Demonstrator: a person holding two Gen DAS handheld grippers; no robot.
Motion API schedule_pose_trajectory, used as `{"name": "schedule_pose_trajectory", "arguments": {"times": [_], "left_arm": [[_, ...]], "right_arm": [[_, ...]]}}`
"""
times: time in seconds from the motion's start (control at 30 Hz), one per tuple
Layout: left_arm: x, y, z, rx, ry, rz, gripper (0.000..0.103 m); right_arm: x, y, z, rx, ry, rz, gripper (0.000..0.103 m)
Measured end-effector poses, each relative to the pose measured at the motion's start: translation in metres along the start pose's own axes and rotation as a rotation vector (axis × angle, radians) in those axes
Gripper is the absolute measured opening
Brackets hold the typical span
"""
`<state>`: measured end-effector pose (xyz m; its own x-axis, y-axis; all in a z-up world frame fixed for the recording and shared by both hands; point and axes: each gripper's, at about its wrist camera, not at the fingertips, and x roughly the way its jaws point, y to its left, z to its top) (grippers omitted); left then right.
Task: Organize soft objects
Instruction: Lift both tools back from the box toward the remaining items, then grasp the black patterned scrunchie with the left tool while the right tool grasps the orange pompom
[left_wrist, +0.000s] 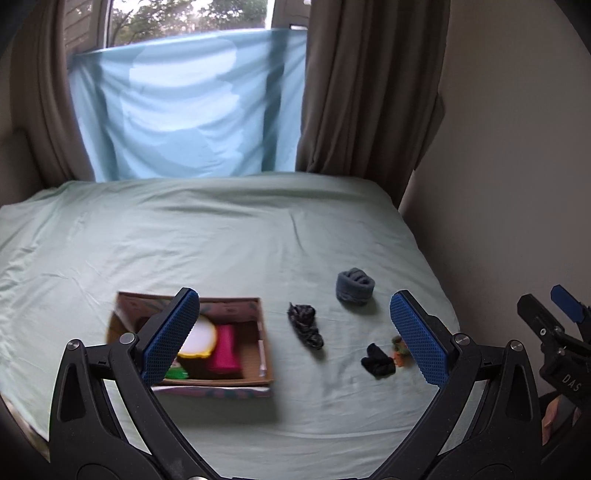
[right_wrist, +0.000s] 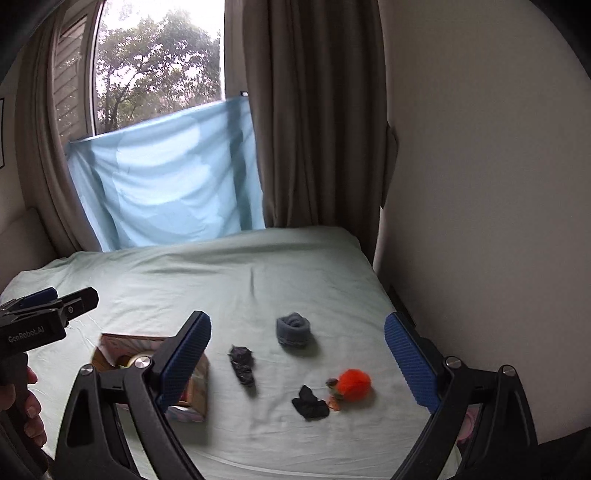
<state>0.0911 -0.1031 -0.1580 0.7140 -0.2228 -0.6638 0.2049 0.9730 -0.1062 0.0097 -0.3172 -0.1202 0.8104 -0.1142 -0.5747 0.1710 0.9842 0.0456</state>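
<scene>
A cardboard box (left_wrist: 264, 334) sits on the bed at the left, holding a pink soft item (left_wrist: 223, 350) and a white and yellow round one (left_wrist: 197, 338). To its right lie a dark patterned sock (left_wrist: 304, 325), a rolled grey-blue sock (left_wrist: 354, 286), a small black sock (left_wrist: 376, 362) and an orange fluffy toy (right_wrist: 352, 384). My left gripper (left_wrist: 295, 336) is open and empty above the bed's near part. My right gripper (right_wrist: 297, 360) is open and empty, facing the socks. The box also shows in the right wrist view (right_wrist: 199, 380).
The bed has a pale green sheet (left_wrist: 221, 240). A blue cloth (left_wrist: 184, 110) hangs over the window behind it. Brown curtains (left_wrist: 362, 92) and a beige wall (left_wrist: 517, 184) stand at the right.
</scene>
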Motion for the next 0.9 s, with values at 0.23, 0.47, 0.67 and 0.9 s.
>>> {"name": "schedule_pose_trajectory", "arguments": {"times": [0.23, 0.47, 0.67, 0.9], "left_arm": [[0.099, -0.047, -0.036, 0.01, 0.073, 0.011, 0.103], [0.191, -0.062, -0.076, -0.005, 0.137, 0.047, 0.102], [0.258, -0.065, -0.101, -0.009, 0.167, 0.084, 0.101], [0.322, -0.061, -0.13, 0.005, 0.207, 0.158, 0.092]], "right_arm": [[0.082, -0.053, -0.039, 0.035, 0.084, -0.026, 0.094], [0.156, -0.084, -0.089, 0.056, 0.148, -0.022, 0.094], [0.205, -0.097, -0.13, 0.078, 0.198, -0.023, 0.094], [0.255, -0.111, -0.164, 0.099, 0.238, -0.051, 0.094]]}}
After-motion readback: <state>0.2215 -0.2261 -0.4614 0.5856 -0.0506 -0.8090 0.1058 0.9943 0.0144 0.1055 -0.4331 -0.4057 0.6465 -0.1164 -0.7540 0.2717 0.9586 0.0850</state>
